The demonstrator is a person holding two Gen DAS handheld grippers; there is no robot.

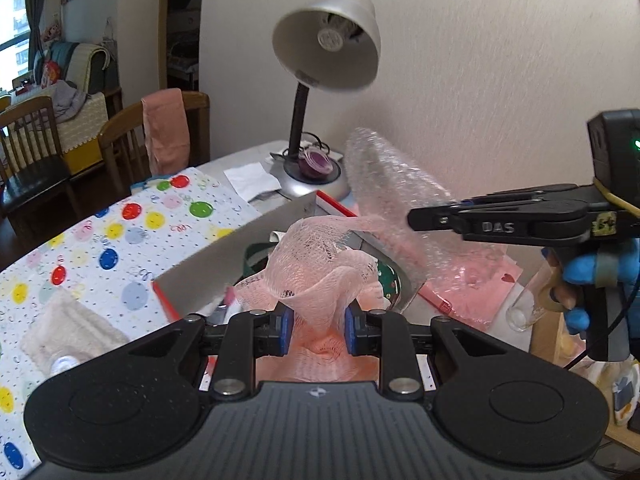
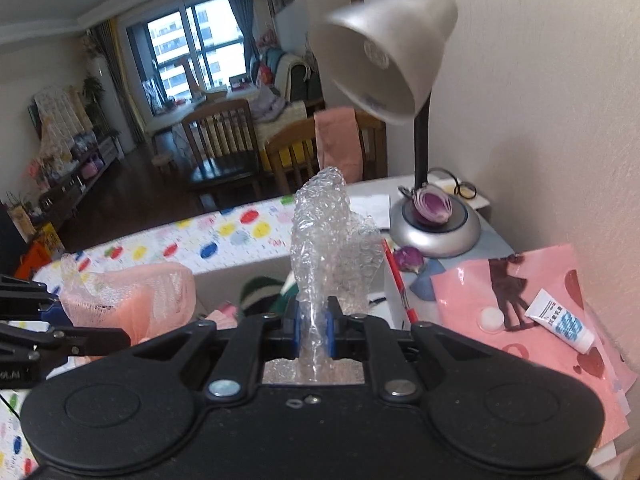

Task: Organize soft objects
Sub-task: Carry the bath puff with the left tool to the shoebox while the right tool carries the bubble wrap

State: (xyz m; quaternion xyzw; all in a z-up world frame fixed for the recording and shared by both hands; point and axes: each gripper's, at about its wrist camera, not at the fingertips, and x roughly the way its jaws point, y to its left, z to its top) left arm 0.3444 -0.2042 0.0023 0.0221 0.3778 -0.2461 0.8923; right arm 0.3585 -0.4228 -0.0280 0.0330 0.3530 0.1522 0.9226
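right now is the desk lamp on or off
Off, as far as shows: inside the desk lamp shade the bulb looks dull grey in both wrist views, with no glow on the wall beside it.

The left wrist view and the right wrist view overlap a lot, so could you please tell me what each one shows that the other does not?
Only the left wrist view shows the fluffy cream cloth on the balloon-print tablecloth.

Only the right wrist view shows the white tube and the round white lid on the pink sheet.

Both show the desk lamp, the left gripper shut on pink mesh, and the right gripper shut on bubble wrap.
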